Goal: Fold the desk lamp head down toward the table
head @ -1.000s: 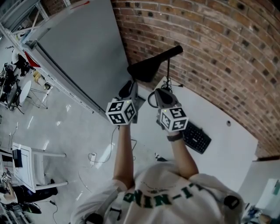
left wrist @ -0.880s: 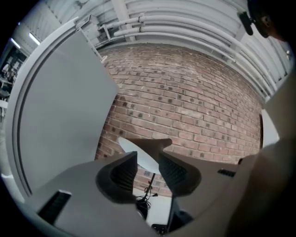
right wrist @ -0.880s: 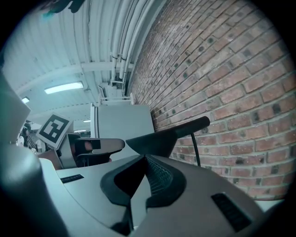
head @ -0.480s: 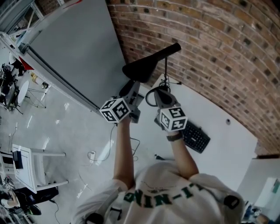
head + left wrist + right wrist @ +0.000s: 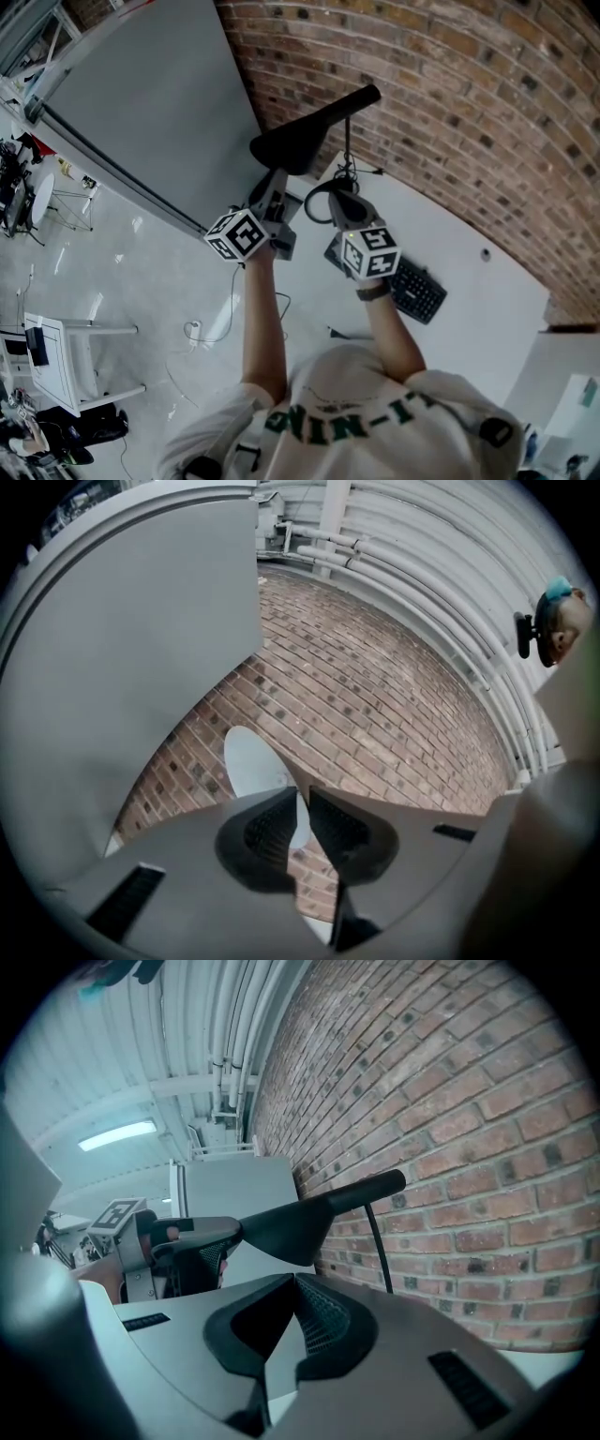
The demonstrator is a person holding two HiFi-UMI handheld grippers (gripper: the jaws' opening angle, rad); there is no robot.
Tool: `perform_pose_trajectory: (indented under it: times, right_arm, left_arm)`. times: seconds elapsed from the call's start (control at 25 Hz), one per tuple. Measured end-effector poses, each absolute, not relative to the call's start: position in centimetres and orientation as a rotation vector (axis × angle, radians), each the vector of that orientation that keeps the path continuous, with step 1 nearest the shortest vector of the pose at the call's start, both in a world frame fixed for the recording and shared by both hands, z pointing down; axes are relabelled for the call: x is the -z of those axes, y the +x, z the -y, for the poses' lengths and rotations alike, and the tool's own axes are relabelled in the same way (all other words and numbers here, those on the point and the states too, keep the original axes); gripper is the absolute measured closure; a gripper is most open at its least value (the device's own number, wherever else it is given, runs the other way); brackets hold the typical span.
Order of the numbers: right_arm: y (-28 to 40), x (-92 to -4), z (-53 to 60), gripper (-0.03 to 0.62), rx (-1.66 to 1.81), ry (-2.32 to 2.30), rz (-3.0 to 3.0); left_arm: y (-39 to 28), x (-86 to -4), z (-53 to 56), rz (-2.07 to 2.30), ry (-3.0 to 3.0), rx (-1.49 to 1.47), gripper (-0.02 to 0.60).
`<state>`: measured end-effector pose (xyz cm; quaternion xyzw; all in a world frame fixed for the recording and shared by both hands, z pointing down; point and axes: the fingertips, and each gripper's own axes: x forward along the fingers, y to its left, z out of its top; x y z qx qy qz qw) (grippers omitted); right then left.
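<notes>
The black desk lamp head (image 5: 291,145) stays raised against the brick wall, on a slanted arm (image 5: 361,96) and a thin stem (image 5: 347,141). My left gripper (image 5: 274,183) is up against the head's lower end. In the left gripper view its jaws (image 5: 302,794) are closing to a narrow gap, and the head's white face (image 5: 251,759) runs into that gap. From the right gripper view, the left gripper (image 5: 192,1241) meets the lamp head (image 5: 291,1222) at its tip. My right gripper (image 5: 335,194) (image 5: 295,1277) is shut on nothing, below the arm and apart from it.
The white table (image 5: 469,234) holds a black keyboard (image 5: 412,291) by my right forearm, and a black cable loop (image 5: 314,202) lies beside the right gripper. A large grey panel (image 5: 150,103) leans to the left. The brick wall (image 5: 450,103) stands close behind the lamp.
My left gripper has rolled and slid a little left, staying under the lamp head. The right gripper has sunk slightly. The lamp keeps its raised pose.
</notes>
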<state>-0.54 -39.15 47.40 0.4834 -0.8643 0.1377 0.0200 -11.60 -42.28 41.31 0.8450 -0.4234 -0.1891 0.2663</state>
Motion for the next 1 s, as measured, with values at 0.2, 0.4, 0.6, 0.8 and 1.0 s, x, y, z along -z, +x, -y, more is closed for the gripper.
perform_pose_trajectory:
  times: [0.2,0.4,0.6,0.8,1.0]
  right_arm:
    - [0.2,-47.9,39.4,0.589,-0.447,1.51,2.671]
    - [0.2,-48.4,39.4,0.591,-0.45,1.51,2.673]
    - [-0.2,-48.4,39.2,0.591,-0.446,1.493,2.679]
    - [0.7,-49.0,39.4,0.589,-0.475,1.516,2.658]
    - [1.7,-49.7,39.5,0.589,-0.503,1.537,2.632]
  left_arm:
    - [-11.4,-41.2,42.3,1.076,2.264,0.589,0.56]
    - [-11.1,-41.6,42.0,1.046,2.25,0.603,0.563]
    - [-11.1,-42.5,41.8,1.006,2.186,0.641,0.569]
    - [-10.8,-43.7,42.1,0.975,2.156,0.654,0.571]
    - [-10.8,-45.1,42.1,0.977,2.111,0.638,0.571]
